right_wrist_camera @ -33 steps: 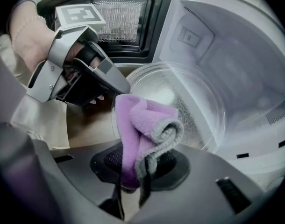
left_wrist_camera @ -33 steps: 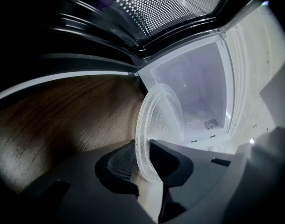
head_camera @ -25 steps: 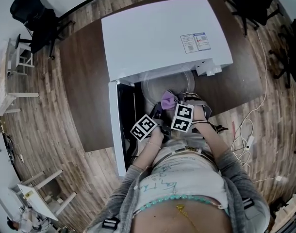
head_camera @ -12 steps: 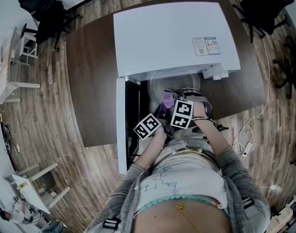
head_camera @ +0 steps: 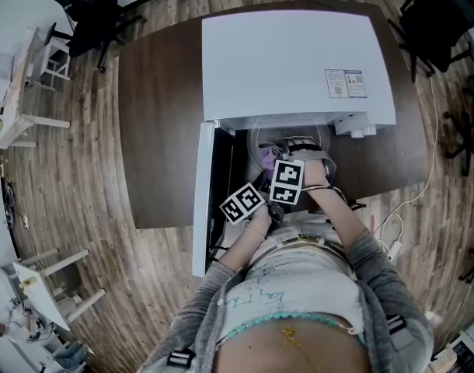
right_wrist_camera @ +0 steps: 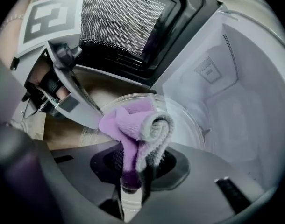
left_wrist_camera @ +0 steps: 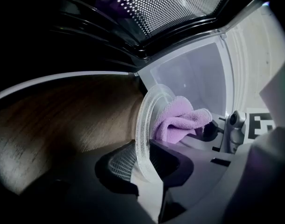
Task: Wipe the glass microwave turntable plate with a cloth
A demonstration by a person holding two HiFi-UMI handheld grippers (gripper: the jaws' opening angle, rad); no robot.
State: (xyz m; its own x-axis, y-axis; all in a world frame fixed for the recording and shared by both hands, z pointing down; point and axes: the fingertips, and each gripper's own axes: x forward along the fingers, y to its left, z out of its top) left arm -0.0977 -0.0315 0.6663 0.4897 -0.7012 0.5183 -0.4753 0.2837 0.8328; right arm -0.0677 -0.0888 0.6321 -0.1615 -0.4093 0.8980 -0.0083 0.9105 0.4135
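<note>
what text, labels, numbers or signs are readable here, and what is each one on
No text is readable in any view.
Rectangular sticker on top of the white microwave oven: red and blue print, too small to read.
Scrawled print on the person's white shirt: blurred, not readable.
Black-and-white square markers on the two cubes: patterns only, no letters or numbers.

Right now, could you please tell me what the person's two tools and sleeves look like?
The left tool and right tool are dark grey with mesh-textured pads. Each carries a cube of black-and-white square markers. The person wears grey sleeves.
</note>
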